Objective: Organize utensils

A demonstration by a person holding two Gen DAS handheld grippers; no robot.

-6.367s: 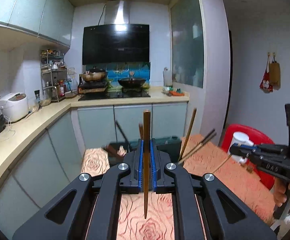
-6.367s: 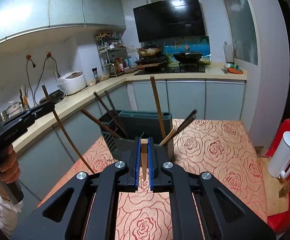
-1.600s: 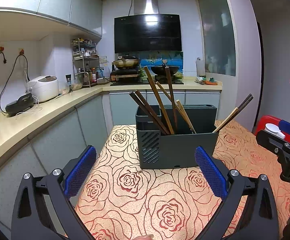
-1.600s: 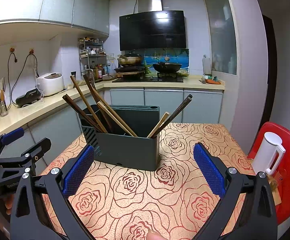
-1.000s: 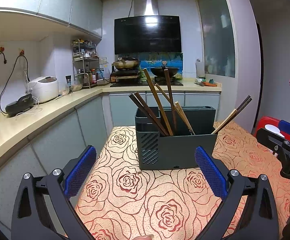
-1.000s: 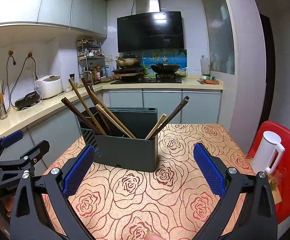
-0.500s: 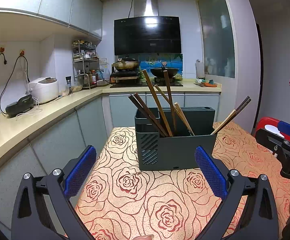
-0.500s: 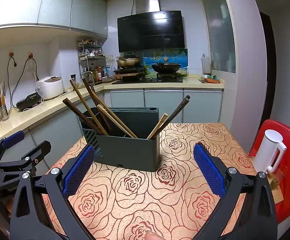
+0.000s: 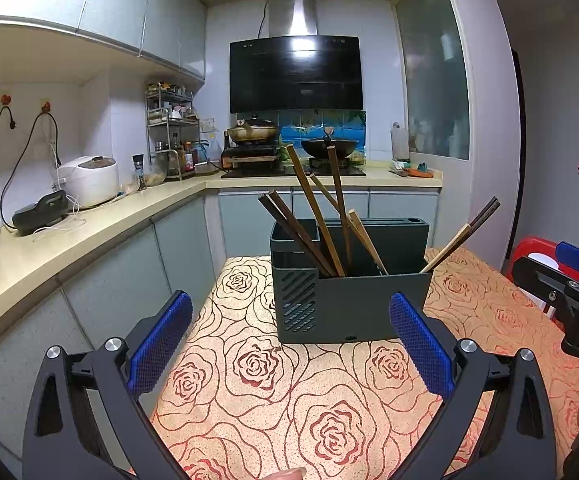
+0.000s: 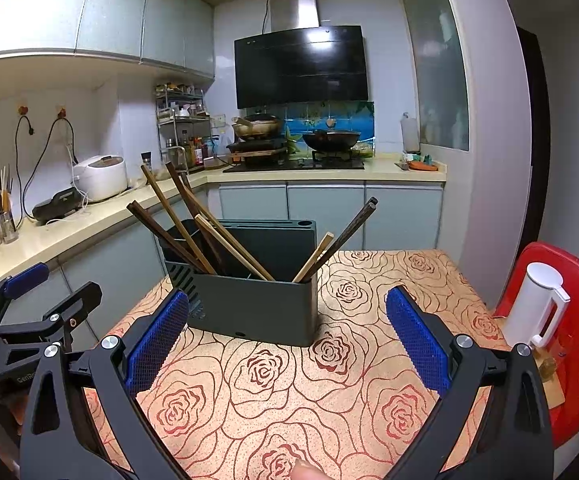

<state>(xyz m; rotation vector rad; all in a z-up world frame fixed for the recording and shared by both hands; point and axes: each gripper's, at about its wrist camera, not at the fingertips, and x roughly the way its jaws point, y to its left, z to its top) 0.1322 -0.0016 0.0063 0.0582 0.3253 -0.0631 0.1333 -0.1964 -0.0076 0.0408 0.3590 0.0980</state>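
Both grippers, left (image 9: pixel 289 338) and right (image 10: pixel 287 336), spread, empty. Risk: bumping leaning brown wooden chopsticks (image 9: pixel 315 216) tips dark grey plastic holder (image 9: pixel 349 304).

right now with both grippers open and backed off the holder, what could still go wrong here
1. The chopsticks lean steeply out of the utensil holder; the pair at its right end overhangs the rim and could get knocked out by the right gripper.
2. The holder sits loose on the rose-patterned tablecloth, so a bump may slide or tip it.
3. The white kettle stands close beside the right gripper's path.
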